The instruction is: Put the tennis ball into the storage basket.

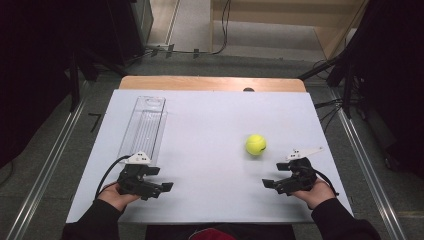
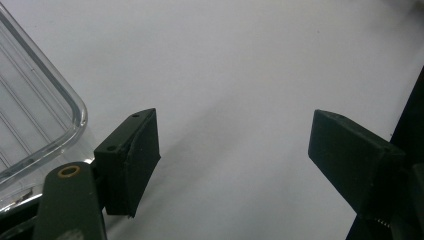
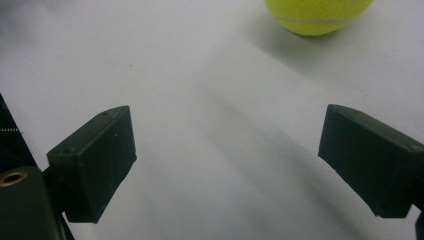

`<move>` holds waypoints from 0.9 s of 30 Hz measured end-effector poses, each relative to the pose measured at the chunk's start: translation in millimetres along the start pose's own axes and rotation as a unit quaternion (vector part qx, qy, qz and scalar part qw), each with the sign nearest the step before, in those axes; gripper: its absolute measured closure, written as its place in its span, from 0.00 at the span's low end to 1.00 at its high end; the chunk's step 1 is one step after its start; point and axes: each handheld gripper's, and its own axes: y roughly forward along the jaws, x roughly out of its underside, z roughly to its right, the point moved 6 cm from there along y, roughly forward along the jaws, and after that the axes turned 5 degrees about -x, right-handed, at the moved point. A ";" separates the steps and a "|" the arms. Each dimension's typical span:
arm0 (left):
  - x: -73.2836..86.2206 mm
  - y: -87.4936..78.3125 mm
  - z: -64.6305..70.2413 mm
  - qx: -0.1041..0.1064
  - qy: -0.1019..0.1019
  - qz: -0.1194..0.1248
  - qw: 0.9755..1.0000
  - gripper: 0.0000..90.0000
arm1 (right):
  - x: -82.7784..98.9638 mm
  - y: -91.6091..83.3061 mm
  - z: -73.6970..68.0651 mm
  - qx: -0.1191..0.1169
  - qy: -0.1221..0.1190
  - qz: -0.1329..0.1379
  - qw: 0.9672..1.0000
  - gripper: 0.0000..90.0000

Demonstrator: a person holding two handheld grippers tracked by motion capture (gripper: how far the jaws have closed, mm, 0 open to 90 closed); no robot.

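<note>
A yellow tennis ball (image 1: pixel 255 144) rests on the white table (image 1: pixel 210 125), right of centre. My right gripper (image 1: pixel 268 184) lies low near the front right, jaws open and empty, a short way in front of the ball; the ball (image 3: pixel 317 15) sits at the top edge of the right gripper view, beyond the right gripper (image 3: pixel 227 165). A clear plastic tray (image 1: pixel 144 125) lies lengthwise on the left side. My left gripper (image 1: pixel 167 187) is at the front left, just in front of the tray's near end, open and empty; the left gripper (image 2: pixel 232 160) has the tray's corner (image 2: pixel 40 115) at its left.
The table's wooden back edge (image 1: pixel 210 83) borders a grey floor with cables. Metal rails (image 1: pixel 45 170) run along both sides of the table. Dark equipment stands at the far left and far right.
</note>
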 end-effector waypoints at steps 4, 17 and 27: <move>-1.1 0.3 2.3 0.003 0.003 0.002 1.000 0.24 | 0.3 0.5 -1.3 -0.004 0.001 -0.001 1.000 0.07; -4.3 3.7 3.6 0.007 0.005 0.001 1.000 0.24 | -1.1 1.5 1.5 -0.011 0.013 -0.002 1.000 0.07; -2.9 3.2 2.9 0.006 0.006 0.001 1.000 0.24 | -1.3 2.1 -0.7 -0.013 0.014 -0.007 1.000 0.17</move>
